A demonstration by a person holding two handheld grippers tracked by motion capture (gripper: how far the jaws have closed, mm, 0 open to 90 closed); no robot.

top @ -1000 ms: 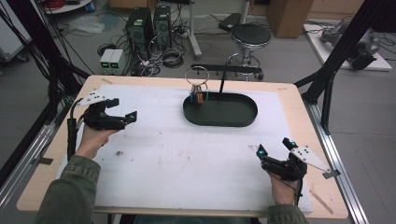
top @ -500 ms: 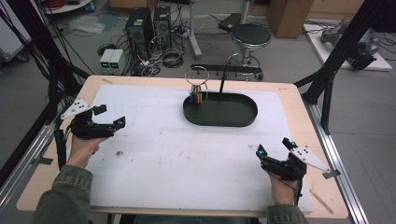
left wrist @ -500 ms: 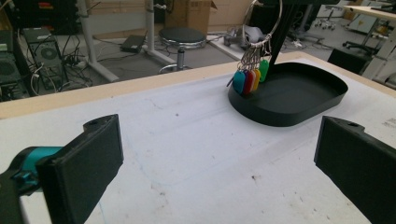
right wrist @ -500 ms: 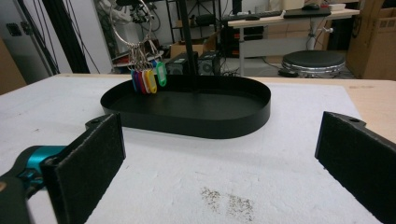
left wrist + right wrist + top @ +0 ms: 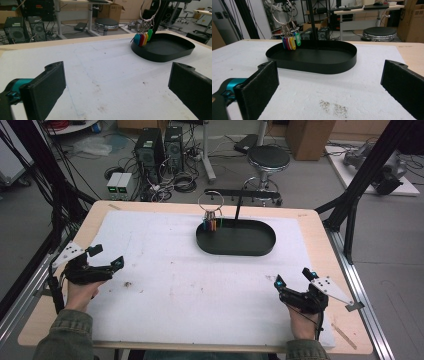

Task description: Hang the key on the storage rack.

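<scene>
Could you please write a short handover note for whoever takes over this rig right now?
Left gripper: open, holding nothing, low over the left edge of the white mat.
Right gripper: open, holding nothing, low over the mat's near right corner.
Key ring: hangs with its coloured tags from the arm of the black stand, above the left end of the black oval tray. The tray looks bare inside.
Done: nothing visible; the key ring is untouched.
Left: probably bring a gripper to the stand and handle the key ring; both are far from it now.
</scene>
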